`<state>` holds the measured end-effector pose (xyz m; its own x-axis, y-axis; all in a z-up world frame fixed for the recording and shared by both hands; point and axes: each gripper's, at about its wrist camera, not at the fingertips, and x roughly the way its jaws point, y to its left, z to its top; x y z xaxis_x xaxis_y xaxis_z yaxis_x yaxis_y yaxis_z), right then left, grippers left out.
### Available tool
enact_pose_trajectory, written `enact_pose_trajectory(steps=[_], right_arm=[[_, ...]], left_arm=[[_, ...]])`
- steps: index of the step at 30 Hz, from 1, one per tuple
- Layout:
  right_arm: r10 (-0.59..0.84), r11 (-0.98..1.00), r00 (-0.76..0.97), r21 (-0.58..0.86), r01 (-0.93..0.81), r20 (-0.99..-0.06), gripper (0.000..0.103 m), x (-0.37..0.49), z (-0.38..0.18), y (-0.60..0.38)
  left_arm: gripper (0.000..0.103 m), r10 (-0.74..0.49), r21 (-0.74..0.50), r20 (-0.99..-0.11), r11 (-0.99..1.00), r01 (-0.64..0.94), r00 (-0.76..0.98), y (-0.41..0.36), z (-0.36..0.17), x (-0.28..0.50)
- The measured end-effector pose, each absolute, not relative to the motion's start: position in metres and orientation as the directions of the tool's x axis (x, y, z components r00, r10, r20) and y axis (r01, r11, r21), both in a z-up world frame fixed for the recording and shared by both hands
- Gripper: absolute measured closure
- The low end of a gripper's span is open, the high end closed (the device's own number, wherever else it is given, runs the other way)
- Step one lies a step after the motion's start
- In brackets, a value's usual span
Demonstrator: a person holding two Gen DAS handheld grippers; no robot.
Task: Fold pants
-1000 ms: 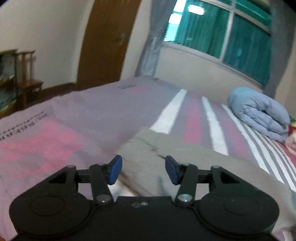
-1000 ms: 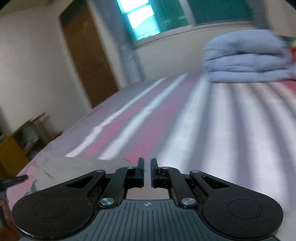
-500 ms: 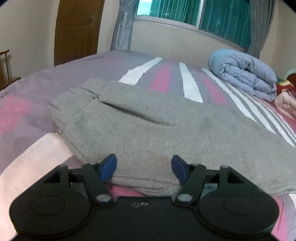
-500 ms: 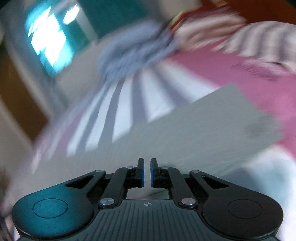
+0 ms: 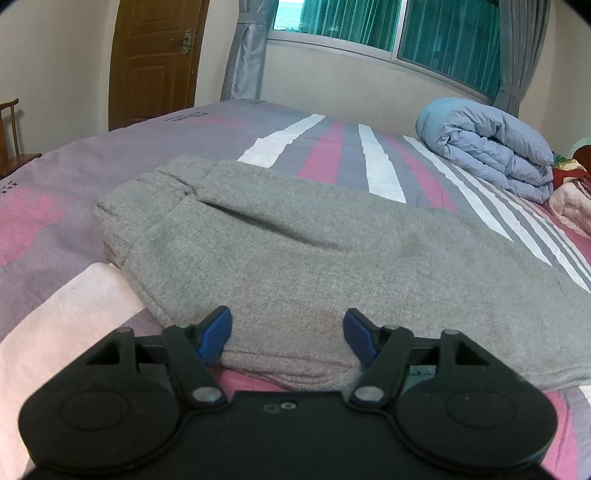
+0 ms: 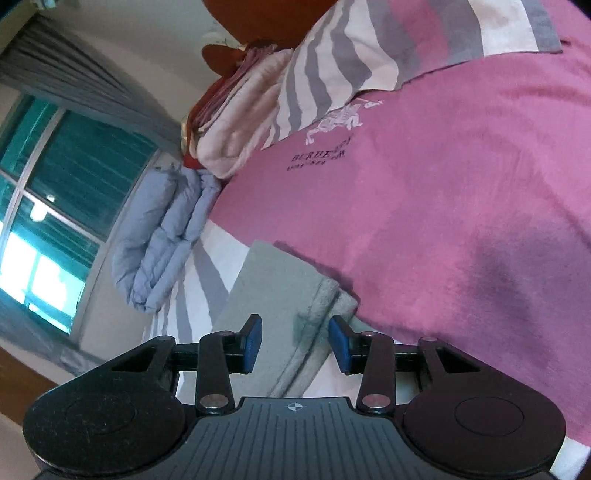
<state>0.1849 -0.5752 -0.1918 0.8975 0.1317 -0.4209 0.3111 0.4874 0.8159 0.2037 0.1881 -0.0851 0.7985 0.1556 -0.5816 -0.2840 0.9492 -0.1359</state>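
The grey sweatpants (image 5: 303,254) lay folded lengthwise on the bed (image 5: 110,155), whose cover was striped pink, grey and white. The left claw (image 5: 287,338) stood wide open at the pants' near edge, gripping nothing. The right claw (image 6: 294,343), rolled sideways, was also open, its blue pads either side of a cuff end of the sweatpants (image 6: 284,295) without closing on it. A rolled blue quilt (image 5: 491,147) sat near the teal-curtained window (image 5: 424,33); a brown door (image 5: 155,62) stood left, with folded blankets (image 6: 236,129) beyond.

Black tools (image 5: 287,339) (image 6: 294,345) (blue pads, silver screws)
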Motion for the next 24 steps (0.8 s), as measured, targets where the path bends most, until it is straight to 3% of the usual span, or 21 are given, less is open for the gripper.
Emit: enact_pose_trajectory(steps=[1,2,3,10,13,15,17,18,22,23,24], right_arm=[[0.131,0.495,0.899,0.813,0.307,-0.419,0.064,0.186,-0.192,-0.576],[0.124,0.507,0.897,0.804,0.310,-0.424,0.091,0.186,-0.192,-0.578],[0.116,0.522,0.892,0.791,0.319,-0.436,0.095,0.187,-0.190,-0.579],[0.125,0.556,0.914,0.791,0.256,-0.385,0.096,0.180,-0.182,-0.577],[0.138,0.526,0.877,0.784,0.329,-0.461,0.095,0.185,-0.199,-0.581],[0.148,0.472,0.885,0.818,0.329,-0.441,0.086,0.179,-0.204,-0.586],[0.104,0.491,0.900,0.808,0.324,-0.424,0.052,0.168,-0.197,-0.584],[0.102,0.496,0.904,0.809,0.316,-0.416,0.050,0.166,-0.196,-0.583],[0.148,0.543,0.875,0.777,0.318,-0.461,0.050,0.183,-0.201,-0.575],[0.145,0.592,0.866,0.743,0.312,-0.478,0.058,0.191,-0.199,-0.570],[0.142,0.646,0.852,0.699,0.305,-0.503,0.074,0.200,-0.194,-0.565]], left_arm=[[0.043,0.155,-0.137,-0.582,0.949,-0.284,0.798,0.188,-0.085,0.204],[0.043,0.155,-0.137,-0.582,0.949,-0.284,0.798,0.188,-0.085,0.204],[0.043,0.154,-0.137,-0.582,0.949,-0.284,0.798,0.188,-0.086,0.204],[0.043,0.155,-0.136,-0.582,0.949,-0.283,0.799,0.188,-0.086,0.205],[0.043,0.155,-0.137,-0.581,0.949,-0.283,0.799,0.188,-0.086,0.204],[0.043,0.154,-0.136,-0.581,0.950,-0.283,0.799,0.188,-0.086,0.204],[0.043,0.154,-0.137,-0.581,0.949,-0.282,0.799,0.188,-0.086,0.204],[0.042,0.155,-0.135,-0.581,0.950,-0.283,0.799,0.188,-0.087,0.204],[0.042,0.160,-0.124,-0.583,0.951,-0.282,0.796,0.186,-0.086,0.205],[0.042,0.159,-0.125,-0.584,0.951,-0.282,0.796,0.186,-0.086,0.204],[0.042,0.159,-0.125,-0.584,0.951,-0.282,0.796,0.186,-0.086,0.204]])
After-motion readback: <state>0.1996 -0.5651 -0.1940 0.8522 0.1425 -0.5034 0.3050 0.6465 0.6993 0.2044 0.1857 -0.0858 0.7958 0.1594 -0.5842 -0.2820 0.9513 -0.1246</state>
